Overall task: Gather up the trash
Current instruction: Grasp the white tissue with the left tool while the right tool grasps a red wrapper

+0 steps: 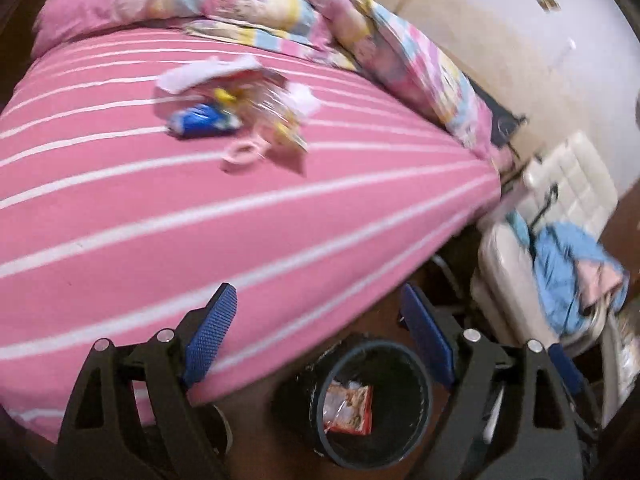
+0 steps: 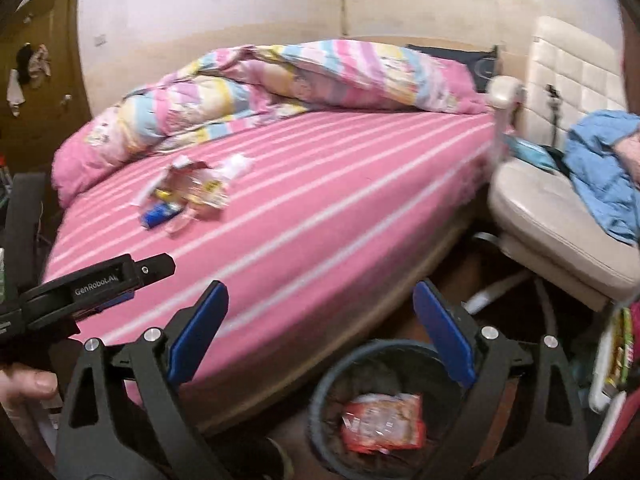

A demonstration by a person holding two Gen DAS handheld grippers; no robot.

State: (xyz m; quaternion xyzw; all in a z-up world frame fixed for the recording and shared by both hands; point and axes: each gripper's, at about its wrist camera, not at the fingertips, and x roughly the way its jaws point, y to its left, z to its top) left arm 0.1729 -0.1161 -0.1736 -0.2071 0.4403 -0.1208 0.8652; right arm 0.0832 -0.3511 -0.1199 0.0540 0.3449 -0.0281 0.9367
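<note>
Both tools are spread wide with nothing between their blue pads. Your left tool (image 1: 318,320) hangs over the near edge of the bed (image 1: 200,220) and the rim of the trash bin (image 1: 424,412), which stands on the floor just beside the bed. Your right tool (image 2: 320,316) sits in much the same spot, its gap framing the bed edge and the bin's rim.

Inside the bin lies a red snack wrapper (image 1: 350,408), flat on the dark liner.

More trash is left on the bed, well apart from both tools: a small pile (image 1: 236,108) on the pink striped sheet, made up of a blue packet (image 1: 200,120), crinkled clear wrappers, white tissue (image 1: 208,70) and a pink ring-shaped piece (image 1: 242,154) at its near side. Motion blur hides finer detail.

Behind the pile a bunched quilt (image 2: 280,76) in pink, blue and yellow runs along the far side of the bed. To the right stands a cream padded chair (image 2: 560,208) with blue clothing (image 2: 600,176) heaped on its seat. At the left edge of the right view you can see your left tool's black body and, below it, part of your hand (image 2: 28,394).
</note>
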